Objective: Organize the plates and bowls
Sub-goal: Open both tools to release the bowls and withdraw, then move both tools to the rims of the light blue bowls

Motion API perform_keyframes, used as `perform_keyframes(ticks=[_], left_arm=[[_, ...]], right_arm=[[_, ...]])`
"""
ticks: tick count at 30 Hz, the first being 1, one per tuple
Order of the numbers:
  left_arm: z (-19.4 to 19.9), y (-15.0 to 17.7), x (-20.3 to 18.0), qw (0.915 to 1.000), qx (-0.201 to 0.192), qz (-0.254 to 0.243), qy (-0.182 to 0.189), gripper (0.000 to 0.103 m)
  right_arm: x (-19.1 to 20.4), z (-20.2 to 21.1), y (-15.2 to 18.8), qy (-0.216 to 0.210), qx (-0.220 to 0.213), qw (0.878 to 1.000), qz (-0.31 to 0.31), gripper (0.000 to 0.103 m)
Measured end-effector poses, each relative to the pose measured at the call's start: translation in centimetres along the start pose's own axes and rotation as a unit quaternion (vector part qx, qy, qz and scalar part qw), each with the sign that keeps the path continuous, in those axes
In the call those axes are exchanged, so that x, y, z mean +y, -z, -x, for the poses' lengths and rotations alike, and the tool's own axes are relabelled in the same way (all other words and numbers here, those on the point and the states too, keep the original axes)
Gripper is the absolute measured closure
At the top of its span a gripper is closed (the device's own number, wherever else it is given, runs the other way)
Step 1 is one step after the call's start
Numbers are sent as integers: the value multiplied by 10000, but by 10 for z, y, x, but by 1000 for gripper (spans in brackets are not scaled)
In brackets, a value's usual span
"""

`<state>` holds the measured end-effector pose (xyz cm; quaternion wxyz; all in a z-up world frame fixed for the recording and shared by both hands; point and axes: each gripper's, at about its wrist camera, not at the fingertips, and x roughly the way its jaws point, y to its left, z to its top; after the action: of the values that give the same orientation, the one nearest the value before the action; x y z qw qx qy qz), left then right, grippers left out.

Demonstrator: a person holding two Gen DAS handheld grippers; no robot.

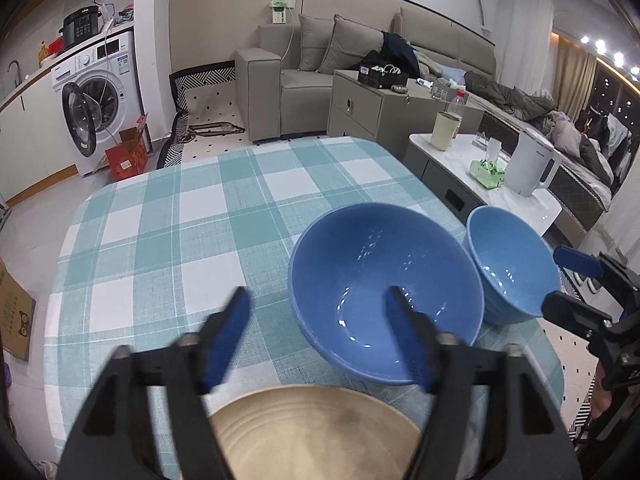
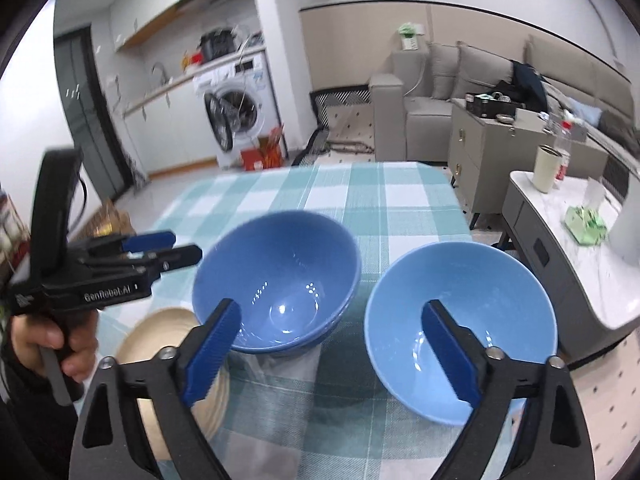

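My left gripper [image 1: 320, 336] and right gripper [image 2: 332, 352] both gape wide and empty, just near of two blue bowls [image 2: 276, 280] standing side by side.

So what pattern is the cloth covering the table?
A teal-and-white checked tablecloth, a plaid with thin white lines; the left wrist view shows it best.

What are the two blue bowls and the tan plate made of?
The darker blue bowl and the lighter blue bowl look like glazed ceramic: glossy, with sharp light reflections. The round tan plate looks matte with faint rings, perhaps stoneware or wood; it is hard to tell.
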<state>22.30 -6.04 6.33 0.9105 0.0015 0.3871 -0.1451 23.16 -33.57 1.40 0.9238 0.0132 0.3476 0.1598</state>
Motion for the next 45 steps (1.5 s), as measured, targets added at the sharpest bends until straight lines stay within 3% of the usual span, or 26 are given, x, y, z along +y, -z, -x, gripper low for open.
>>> perform_keyframes(ticks=[1, 11, 23, 45], left_arm=[[4, 0, -2, 9999, -126, 8, -19, 2], [17, -9, -21, 9992, -397, 51, 56, 0], [6, -18, -74, 9977, -353, -481, 335, 0], [-45, -37, -141, 9913, -29, -1153, 632, 0]], right_arm=[[-4, 7, 2, -2, -64, 9999, -134, 5], [-30, 51, 12, 499, -442, 9975, -253, 1], [-73, 60, 24, 878, -426, 9933, -613, 1], [-116, 45, 36, 823, -206, 9889, -1216, 1]])
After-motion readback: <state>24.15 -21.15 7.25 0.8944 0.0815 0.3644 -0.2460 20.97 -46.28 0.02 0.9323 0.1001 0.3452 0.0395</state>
